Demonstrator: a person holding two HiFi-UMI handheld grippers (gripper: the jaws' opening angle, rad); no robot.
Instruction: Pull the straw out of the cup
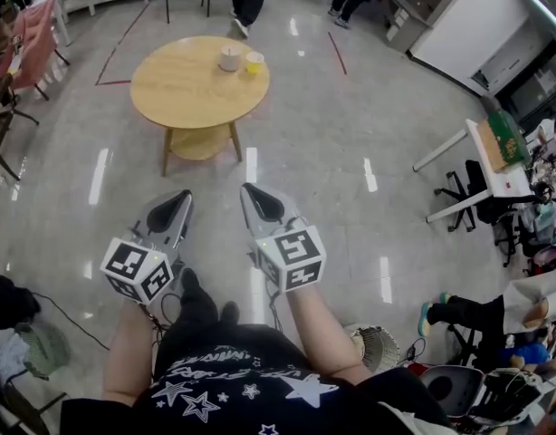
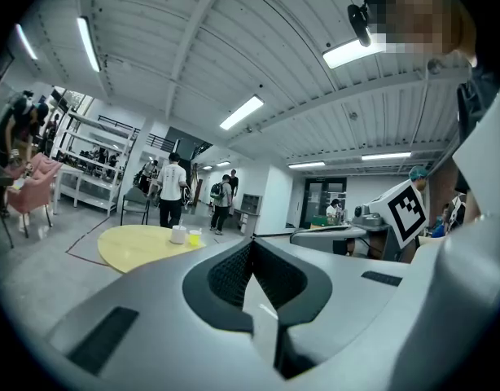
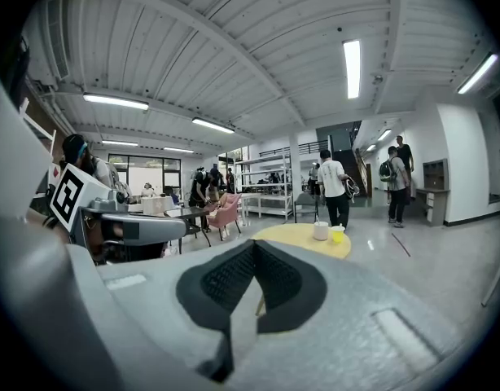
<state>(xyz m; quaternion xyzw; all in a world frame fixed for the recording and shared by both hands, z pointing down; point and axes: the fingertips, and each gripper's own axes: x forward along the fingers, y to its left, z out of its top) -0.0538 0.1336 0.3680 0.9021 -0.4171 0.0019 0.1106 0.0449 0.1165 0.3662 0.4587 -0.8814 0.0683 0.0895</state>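
Upper left of the head view: round pale wooden table [image 1: 183, 98], carrying a white cup [image 1: 229, 58] with a small yellow cup [image 1: 254, 62] just beside it, to its right. Straw too small to make out. Lower centre, well apart from the table: left gripper [image 1: 180, 198] and right gripper [image 1: 252, 191], side by side above glossy grey floor [image 1: 350, 152], both clenched shut on nothing.

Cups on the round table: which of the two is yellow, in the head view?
The right one: the yellow cup is shorter, and the white cup stands close on its left.
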